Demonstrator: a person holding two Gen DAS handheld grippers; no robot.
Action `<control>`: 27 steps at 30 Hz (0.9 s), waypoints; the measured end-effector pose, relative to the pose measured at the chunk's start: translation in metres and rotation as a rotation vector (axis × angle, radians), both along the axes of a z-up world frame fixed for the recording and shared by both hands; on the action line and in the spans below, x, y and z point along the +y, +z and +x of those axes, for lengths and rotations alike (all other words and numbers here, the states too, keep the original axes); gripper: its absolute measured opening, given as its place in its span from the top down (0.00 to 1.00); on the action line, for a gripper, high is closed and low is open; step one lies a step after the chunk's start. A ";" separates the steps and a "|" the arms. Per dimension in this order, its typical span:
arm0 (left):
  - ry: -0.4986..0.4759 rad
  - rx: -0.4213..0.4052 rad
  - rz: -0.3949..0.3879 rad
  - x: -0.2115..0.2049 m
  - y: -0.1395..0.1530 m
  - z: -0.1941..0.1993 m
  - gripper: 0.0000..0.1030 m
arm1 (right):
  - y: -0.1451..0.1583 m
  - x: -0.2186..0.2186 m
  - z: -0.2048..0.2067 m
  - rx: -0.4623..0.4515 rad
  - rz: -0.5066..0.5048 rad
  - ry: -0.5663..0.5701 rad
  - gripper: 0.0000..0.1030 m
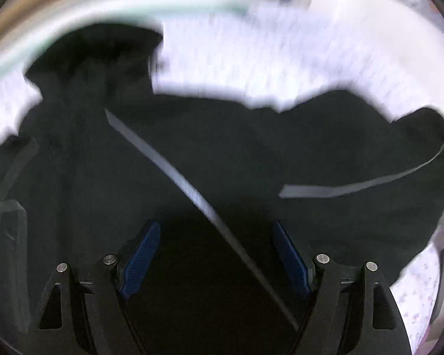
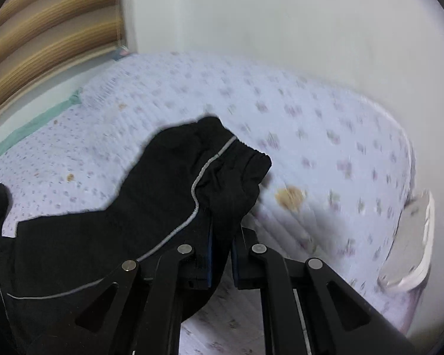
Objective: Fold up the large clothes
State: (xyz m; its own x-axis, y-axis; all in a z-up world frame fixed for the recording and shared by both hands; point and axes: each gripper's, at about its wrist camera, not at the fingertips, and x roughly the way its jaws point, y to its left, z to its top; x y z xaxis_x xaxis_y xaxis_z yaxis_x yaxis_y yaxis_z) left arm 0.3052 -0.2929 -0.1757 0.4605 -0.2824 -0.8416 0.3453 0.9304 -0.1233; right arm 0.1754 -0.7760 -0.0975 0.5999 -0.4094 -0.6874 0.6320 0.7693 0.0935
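Right gripper [image 2: 222,251]: closed. I see its blue pads pinched on a bunched fold of the black garment [image 2: 133,207], the cloth rising out of the jaws in a crumpled peak above the fingertips. A thin grey piping line [image 2: 196,195] runs down this fold and on toward the lower left of my right wrist view.

Left gripper [image 1: 216,254]: open. I see its two blue pads [image 1: 140,260] standing well apart, with dark cloth spread below and between them; I cannot tell whether either pad touches the fabric.

Black garment, left wrist view [image 1: 192,153]: fills most of the frame, lying spread and rumpled. Two grey stripes cross it, one diagonal stripe [image 1: 174,174] running from upper left to lower right between the pads, one curved stripe [image 1: 355,186] toward the right edge. The view is blurred.

Bedsheet [image 2: 310,124]: pale lavender with a small floral print, quilted in fine lines. It lies under the garment in both views. Several brownish spots show on it, the largest [image 2: 290,196] just right of the lifted fold.

Green trim [image 2: 29,127]: along the sheet's left edge.

Wall [image 2: 310,29]: plain white, behind the bed.

Striped tan panel [image 2: 44,29]: upper left corner.

Grey-and-white object [image 2: 411,245]: at the bed's right edge; too blurred to name.
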 end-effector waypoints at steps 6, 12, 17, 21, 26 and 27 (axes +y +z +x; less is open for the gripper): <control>-0.014 -0.041 0.010 0.005 0.000 -0.006 0.23 | -0.003 0.002 -0.005 -0.033 0.022 0.049 0.89; 0.021 -0.099 -0.048 0.054 0.042 -0.021 0.23 | 0.029 0.070 0.003 -0.112 0.065 0.286 0.89; 0.079 -0.157 -0.059 0.120 0.084 -0.039 0.23 | 0.062 0.174 0.026 -0.109 0.043 0.500 0.89; 0.137 -0.213 -0.051 0.184 0.109 -0.064 0.23 | 0.078 0.268 0.044 -0.088 -0.006 0.634 0.89; 0.221 -0.216 0.016 0.252 0.112 -0.084 0.23 | 0.088 0.376 0.049 -0.085 -0.004 0.794 0.89; 0.230 -0.216 0.009 0.265 0.112 -0.087 0.23 | 0.088 0.402 0.052 -0.076 -0.003 0.828 0.89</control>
State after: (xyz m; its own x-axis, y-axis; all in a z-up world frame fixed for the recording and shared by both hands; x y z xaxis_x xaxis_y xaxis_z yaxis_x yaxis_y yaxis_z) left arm 0.2186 -0.0279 -0.0635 0.6801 -0.1432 -0.7190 0.1430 0.9878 -0.0614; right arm 0.2275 -0.3743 -0.0095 0.7522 0.1836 -0.6328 -0.1470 0.9830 0.1105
